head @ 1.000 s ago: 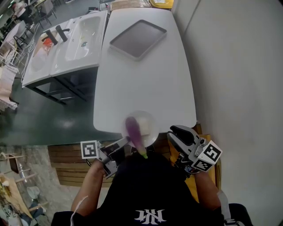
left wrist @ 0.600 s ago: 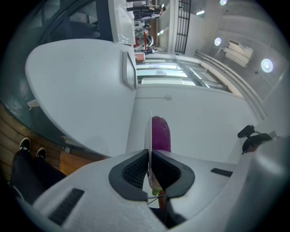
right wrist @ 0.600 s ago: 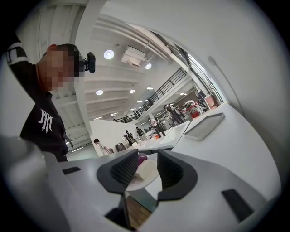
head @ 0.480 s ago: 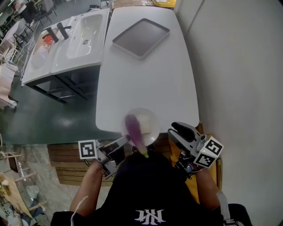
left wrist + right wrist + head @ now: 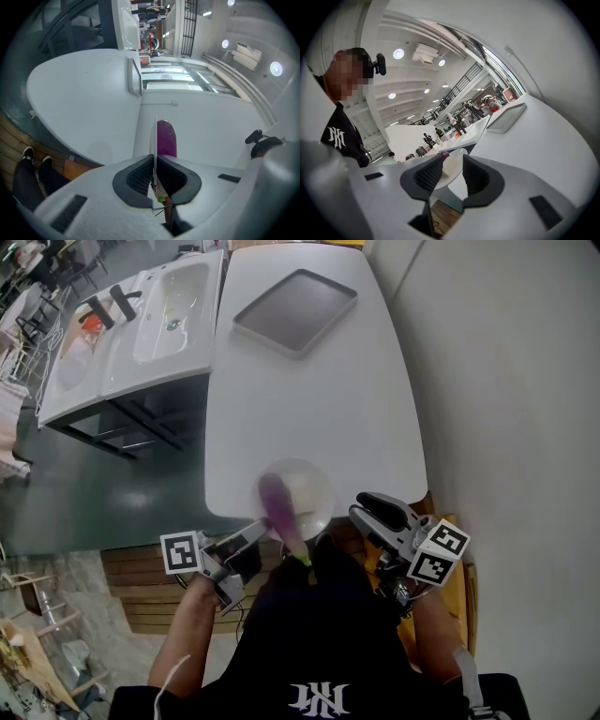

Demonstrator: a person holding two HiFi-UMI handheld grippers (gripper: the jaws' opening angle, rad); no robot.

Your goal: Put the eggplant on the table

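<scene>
Status: eggplant (image 5: pixel 278 510) is lying on a pale plate (image 5: pixel 317 486), not on the table (image 5: pixel 319 399) itself. The plate straddles the table's near edge, and the eggplant's green stem end overhangs the rim on our side. We can't tell whether the plate rests on the top or is held just above it.

Left gripper (image 5: pixel 251 538): jaws pinched on the plate's near rim, seen edge-on in the left gripper view (image 5: pixel 155 136) with the eggplant (image 5: pixel 166 138) just past it. Right gripper (image 5: pixel 370 512): jaws spread, nothing pressed; the plate (image 5: pixel 452 166) only lines up beyond the gap.

Risks as we judge them:
- One-point grip on a thin rim, so the plate could pivot or tilt and the eggplant would roll.
- The stem end sits beyond the table edge. If it rolls towards us, it hits the floor.
- Coming in from the right could nudge the plate and twist it in the left jaws.

Room: the tabletop is bare from the plate to the tray (image 5: pixel 295 310) at the far end, with plenty of space ahead. The wall (image 5: pixel 506 381) runs close along the right edge, so the swing is tight there. The left edge drops to open floor before the sink unit (image 5: pixel 159 315). Best landing zone is the centre, well inboard.
</scene>
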